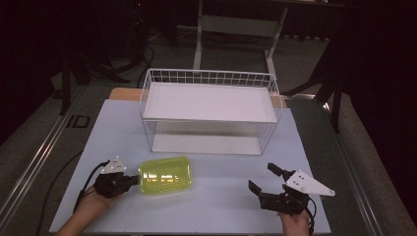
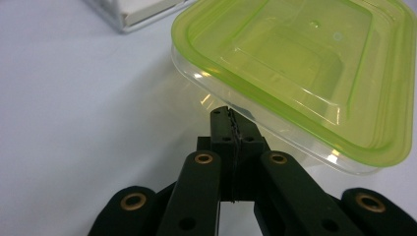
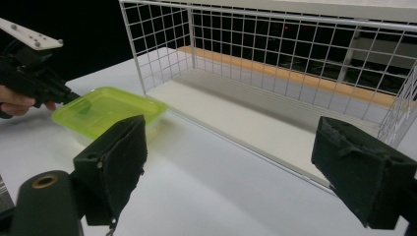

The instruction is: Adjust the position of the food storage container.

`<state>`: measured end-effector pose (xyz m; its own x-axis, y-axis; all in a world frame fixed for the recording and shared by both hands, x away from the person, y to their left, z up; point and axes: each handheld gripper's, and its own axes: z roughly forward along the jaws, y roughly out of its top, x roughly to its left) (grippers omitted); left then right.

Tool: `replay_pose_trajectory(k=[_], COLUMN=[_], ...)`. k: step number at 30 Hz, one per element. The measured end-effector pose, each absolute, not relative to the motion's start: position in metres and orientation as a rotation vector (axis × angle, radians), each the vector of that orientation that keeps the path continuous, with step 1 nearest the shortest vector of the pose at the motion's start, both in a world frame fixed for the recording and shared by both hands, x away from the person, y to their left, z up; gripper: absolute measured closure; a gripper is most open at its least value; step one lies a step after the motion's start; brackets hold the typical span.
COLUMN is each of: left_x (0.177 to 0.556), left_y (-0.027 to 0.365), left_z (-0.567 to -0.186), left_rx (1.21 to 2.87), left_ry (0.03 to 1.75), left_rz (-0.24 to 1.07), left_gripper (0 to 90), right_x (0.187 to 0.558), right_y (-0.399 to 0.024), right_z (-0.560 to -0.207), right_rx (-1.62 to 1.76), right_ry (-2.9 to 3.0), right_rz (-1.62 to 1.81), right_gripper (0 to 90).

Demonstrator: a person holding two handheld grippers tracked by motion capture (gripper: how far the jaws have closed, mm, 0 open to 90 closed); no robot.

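A clear plastic container with a yellow-green lid lies on the white table, in front of the wire basket. My left gripper is at the container's left edge, its jaws pressed together with the tips right at the lid's rim. In the right gripper view the left gripper reaches onto that rim. My right gripper stands open near the front right of the table, with nothing between its pads and well apart from the container.
A white wire basket with a white shelf board on top and an open front stands at the back middle of the table. Dark floor, cables and stand legs surround the table.
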<state>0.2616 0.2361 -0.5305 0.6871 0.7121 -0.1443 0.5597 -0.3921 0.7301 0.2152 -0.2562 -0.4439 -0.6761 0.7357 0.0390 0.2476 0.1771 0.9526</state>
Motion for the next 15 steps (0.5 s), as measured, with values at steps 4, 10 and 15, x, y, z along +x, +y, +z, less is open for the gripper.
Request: replay_pose_trajectory(k=[4, 10, 15], left_x=[0.27, 0.284, 0.288], left_y=[0.223, 0.207, 0.203], left_z=[-0.532, -0.535, -0.536], left_rx=[2.121, 2.11, 2.135], left_ry=[0.945, 0.937, 0.939], left_rz=[0.234, 0.227, 0.244], left_gripper=[90.0, 90.0, 90.0], right_x=[0.215, 0.215, 0.215], right_y=[-0.256, -0.256, -0.257], right_z=[-0.444, -0.445, -0.445], right_rx=[0.923, 0.92, 0.917], right_ry=[2.033, 2.036, 2.04], right_rz=[1.506, 1.51, 1.51], right_gripper=[13.6, 13.6, 13.6])
